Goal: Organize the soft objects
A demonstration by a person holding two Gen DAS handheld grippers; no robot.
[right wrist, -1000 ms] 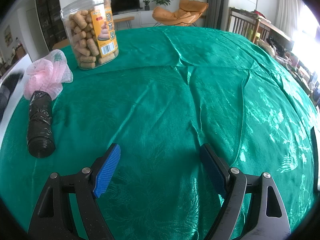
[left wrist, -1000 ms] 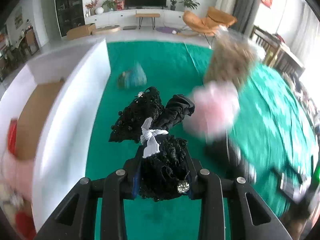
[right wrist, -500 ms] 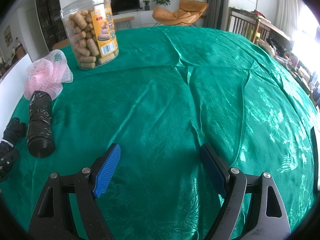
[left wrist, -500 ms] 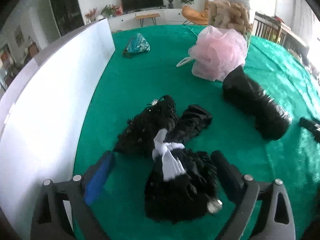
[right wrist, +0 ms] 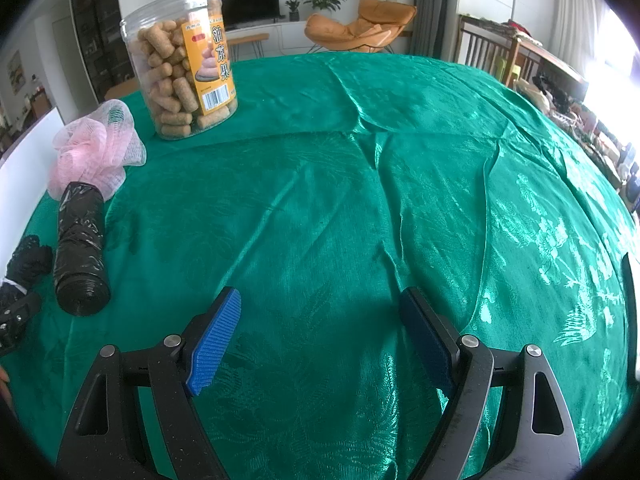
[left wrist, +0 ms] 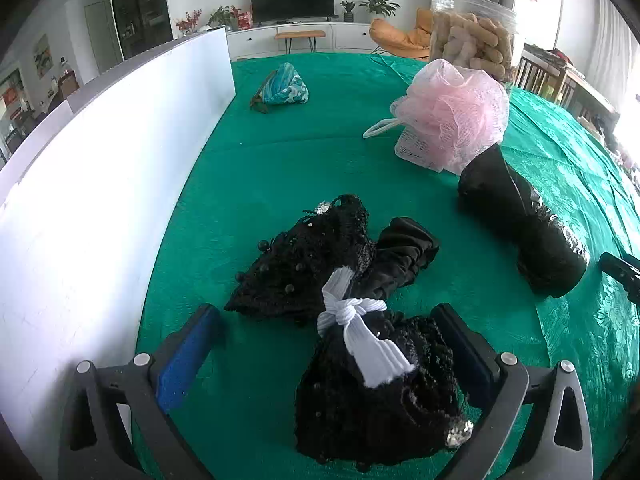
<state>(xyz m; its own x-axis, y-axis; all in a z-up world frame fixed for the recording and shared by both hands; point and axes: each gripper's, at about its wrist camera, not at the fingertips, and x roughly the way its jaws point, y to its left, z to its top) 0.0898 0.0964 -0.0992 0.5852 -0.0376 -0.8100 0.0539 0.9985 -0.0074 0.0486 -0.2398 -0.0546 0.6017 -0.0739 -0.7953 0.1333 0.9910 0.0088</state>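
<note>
The left gripper (left wrist: pixel 326 356) has just been opening; its jaws stand wide around the black lace bundle (left wrist: pixel 352 320) lying beside the white box (left wrist: pixel 100 208). Pulling back carelessly could snag the lace.

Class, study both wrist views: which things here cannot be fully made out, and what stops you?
- White box, left wrist view: its wall hides the inside.
- Snack jar, left wrist view: pink bath pouf covers its base.
- Black lace bundle, right wrist view: cut off by the edge.

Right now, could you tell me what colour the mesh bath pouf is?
Pale pink mesh bath pouf, clearest in the left wrist view.
</note>
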